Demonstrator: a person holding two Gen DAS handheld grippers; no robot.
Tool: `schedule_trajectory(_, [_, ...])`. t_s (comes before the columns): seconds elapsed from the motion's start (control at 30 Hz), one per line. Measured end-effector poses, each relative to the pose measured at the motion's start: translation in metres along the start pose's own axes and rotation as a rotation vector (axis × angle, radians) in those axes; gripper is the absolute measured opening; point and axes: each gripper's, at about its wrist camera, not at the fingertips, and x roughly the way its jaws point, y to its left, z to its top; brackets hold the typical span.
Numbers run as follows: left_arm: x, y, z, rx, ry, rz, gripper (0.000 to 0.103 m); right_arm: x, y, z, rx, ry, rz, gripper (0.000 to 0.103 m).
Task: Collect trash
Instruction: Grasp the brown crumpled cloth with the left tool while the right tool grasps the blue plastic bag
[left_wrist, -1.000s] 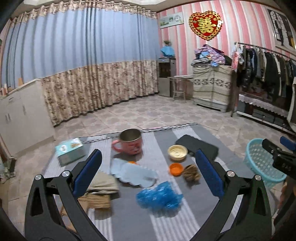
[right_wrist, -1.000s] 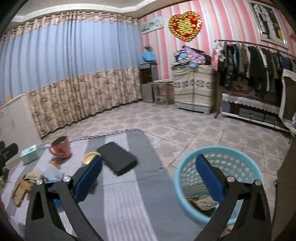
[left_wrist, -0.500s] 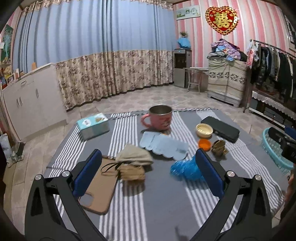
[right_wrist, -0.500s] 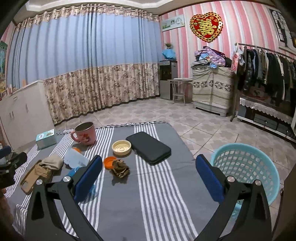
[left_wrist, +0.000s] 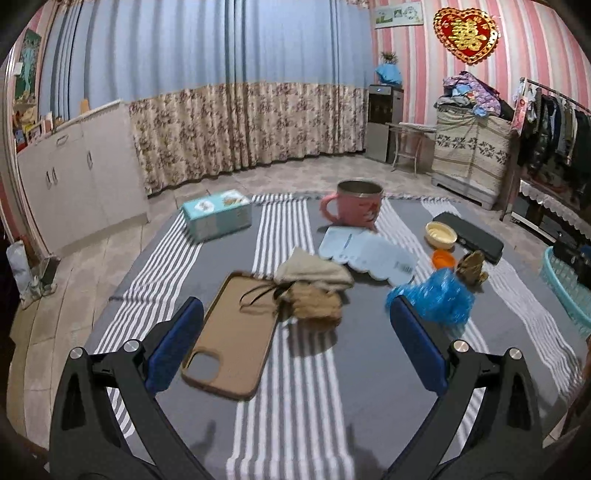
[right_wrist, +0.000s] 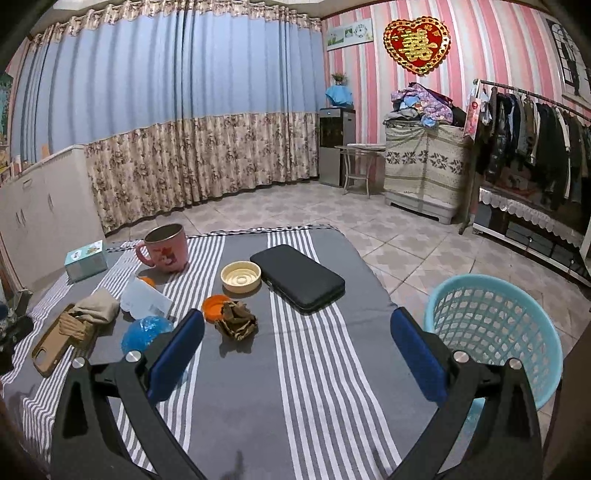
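both grippers hang over the striped grey cloth (right_wrist: 295, 387) with jaws spread wide and nothing between them: the left gripper (left_wrist: 295, 347) above the brown phone case (left_wrist: 232, 332), the right gripper (right_wrist: 295, 354) nearer the light blue basket (right_wrist: 491, 325) that stands just off the cloth's right edge. likely trash lies mid-cloth: one crumpled blue plastic wad (left_wrist: 432, 299), one crumpled brown wrapper (right_wrist: 236, 321) touching one orange cap (right_wrist: 214, 304), and one flat pale blue packet (left_wrist: 369, 253). all look light and soft (the wads should squash under the pads, so pinch across the bulk; the flat packet looks slippery and wants an edge grip). also there: one pink mug (right_wrist: 166, 249), one cream dish (right_wrist: 240, 277), one black case (right_wrist: 299, 277), one tissue box (left_wrist: 218, 214), one beige cloth bundle (left_wrist: 314, 273).
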Motion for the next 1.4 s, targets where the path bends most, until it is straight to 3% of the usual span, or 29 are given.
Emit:
schedule_trajectory(0.23, [0.015,0.015,-0.019,-0.005,0.067,-0.003,0.098,0.008,0.009,-0.002,-0.030,0.025,-0.027,0.098])
schedule_trajectory(0.47, [0.041,0.000,-0.006,-0.006,0.096,-0.053,0.097,0.016,0.024,-0.006,-0.081,0.051,-0.023,0.098])
schedule_trajectory(0.53, [0.053,-0.008,-0.001,-0.002,0.112,-0.064,0.093,0.017,0.027,-0.008,-0.096,0.060,-0.025,0.098])
schedule_trajectory(0.67, [0.081,-0.019,0.002,0.039,0.164,-0.063,0.075,0.020,0.031,-0.011,-0.116,0.081,-0.022,0.098])
schedule_trajectory(0.73, [0.094,-0.020,0.000,0.047,0.215,-0.080,0.052,0.022,0.032,-0.012,-0.114,0.092,-0.019,0.098])
schedule_trajectory(0.8, [0.100,-0.019,-0.001,0.036,0.255,-0.109,0.042,0.025,0.034,-0.013,-0.105,0.109,-0.006,0.098])
schedule_trajectory(1.1, [0.049,0.010,-0.012,0.011,0.198,-0.134,0.041,0.029,0.059,-0.022,-0.163,0.131,0.033,0.098])
schedule_trajectory(1.4, [0.039,0.055,0.002,-0.011,0.102,-0.056,0.041,0.035,0.102,-0.029,-0.170,0.179,0.154,0.098])
